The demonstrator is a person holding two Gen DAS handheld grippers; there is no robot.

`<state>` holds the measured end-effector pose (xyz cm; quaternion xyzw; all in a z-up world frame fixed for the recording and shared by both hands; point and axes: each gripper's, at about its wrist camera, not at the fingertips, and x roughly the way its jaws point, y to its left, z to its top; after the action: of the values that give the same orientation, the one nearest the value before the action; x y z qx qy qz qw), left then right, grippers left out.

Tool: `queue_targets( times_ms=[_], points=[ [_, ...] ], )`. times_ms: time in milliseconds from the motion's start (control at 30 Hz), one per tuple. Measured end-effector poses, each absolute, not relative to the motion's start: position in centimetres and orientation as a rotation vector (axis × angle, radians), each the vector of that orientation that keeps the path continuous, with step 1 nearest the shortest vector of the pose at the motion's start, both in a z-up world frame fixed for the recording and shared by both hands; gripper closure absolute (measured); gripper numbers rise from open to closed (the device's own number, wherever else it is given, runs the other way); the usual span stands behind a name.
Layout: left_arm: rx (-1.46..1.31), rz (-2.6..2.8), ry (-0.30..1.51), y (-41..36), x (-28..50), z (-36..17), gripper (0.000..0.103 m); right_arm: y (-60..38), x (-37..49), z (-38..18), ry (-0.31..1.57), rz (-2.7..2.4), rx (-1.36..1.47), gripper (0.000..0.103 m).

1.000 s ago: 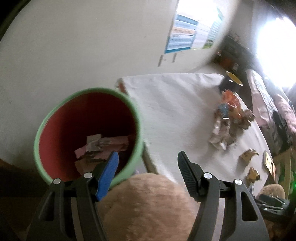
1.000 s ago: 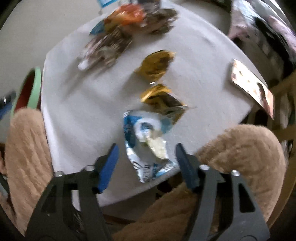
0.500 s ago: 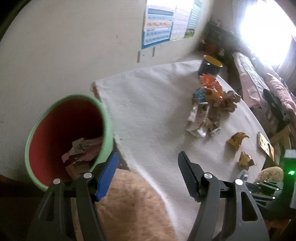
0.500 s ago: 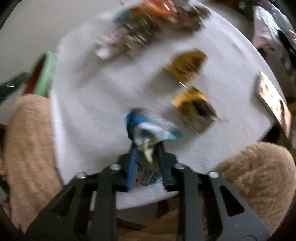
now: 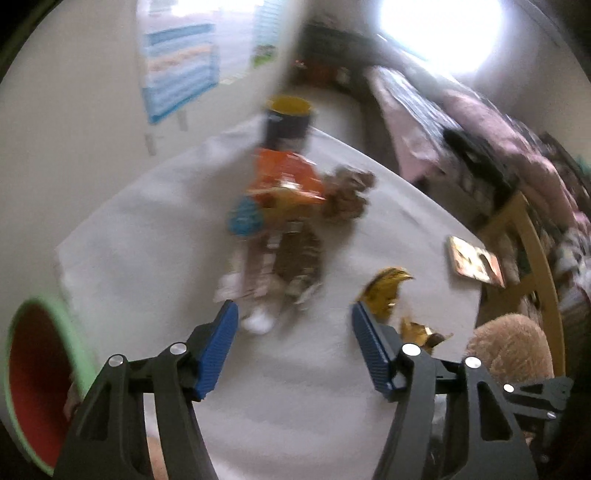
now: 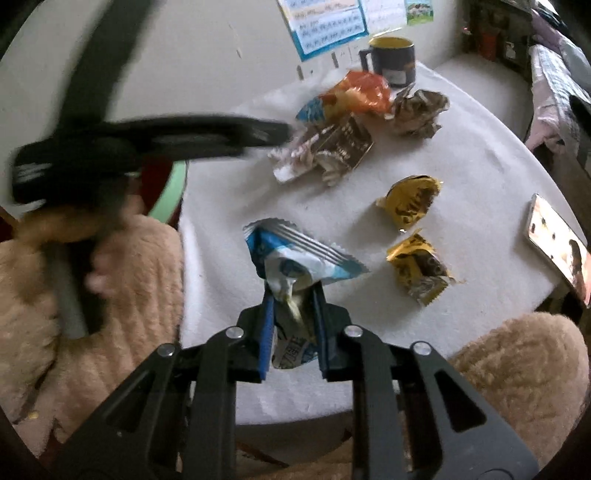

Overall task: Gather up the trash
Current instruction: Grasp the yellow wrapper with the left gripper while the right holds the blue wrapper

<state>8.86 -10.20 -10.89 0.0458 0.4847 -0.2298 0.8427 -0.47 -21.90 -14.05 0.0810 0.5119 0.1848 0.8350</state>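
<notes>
Right gripper [image 6: 291, 325] clamps the blue-white wrapper [image 6: 295, 254]; carry it clear of the table to the green-rimmed bin [image 5: 40, 384]. Left gripper [image 5: 291, 347], empty, jaws closing.

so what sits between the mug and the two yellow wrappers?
Right wrist view: the wrapper pile, orange bag on top, sits between the mug and the yellow wrappers.

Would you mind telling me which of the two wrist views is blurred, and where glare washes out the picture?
Left wrist view: motion blur smears the wrapper pile and mug; the window glares white at the upper right. Right wrist view: mostly sharp, the blue wrapper and yellow wrappers crisp; only the left gripper crossing at the upper left is smeared.
</notes>
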Motion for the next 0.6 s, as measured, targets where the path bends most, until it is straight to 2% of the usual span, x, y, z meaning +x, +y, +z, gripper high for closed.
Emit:
queue_targets(
  times_ms=[133, 367, 500, 533, 600],
  points=[
    [0.182, -0.618, 1.06, -14.7, 9.6, -12.5, 0.045, -22.6, -1.4, -13.4, 1.076, 0.408, 0.216, 0.084],
    [0.31, -0.731, 1.141, -20.6, 11.3, -15.7, 0.057, -22.8, -1.9, -13.8, 1.079, 0.45, 0.255, 0.083],
    [0.324, -0.741, 1.186, -21.9, 11.8, -17.1, 0.062, -23.2, -1.8, -14.1, 1.081, 0.464, 0.289, 0.083],
    [0.324, -0.742, 1.194, -22.2, 11.9, -17.5, 0.067, -23.2, -1.7, -14.2, 1.083, 0.468, 0.294, 0.083],
    [0.32, -0.738, 1.207, -22.6, 11.9, -17.9, 0.07, -23.1, -1.5, -14.3, 1.085, 0.473, 0.298, 0.083]
  ],
)
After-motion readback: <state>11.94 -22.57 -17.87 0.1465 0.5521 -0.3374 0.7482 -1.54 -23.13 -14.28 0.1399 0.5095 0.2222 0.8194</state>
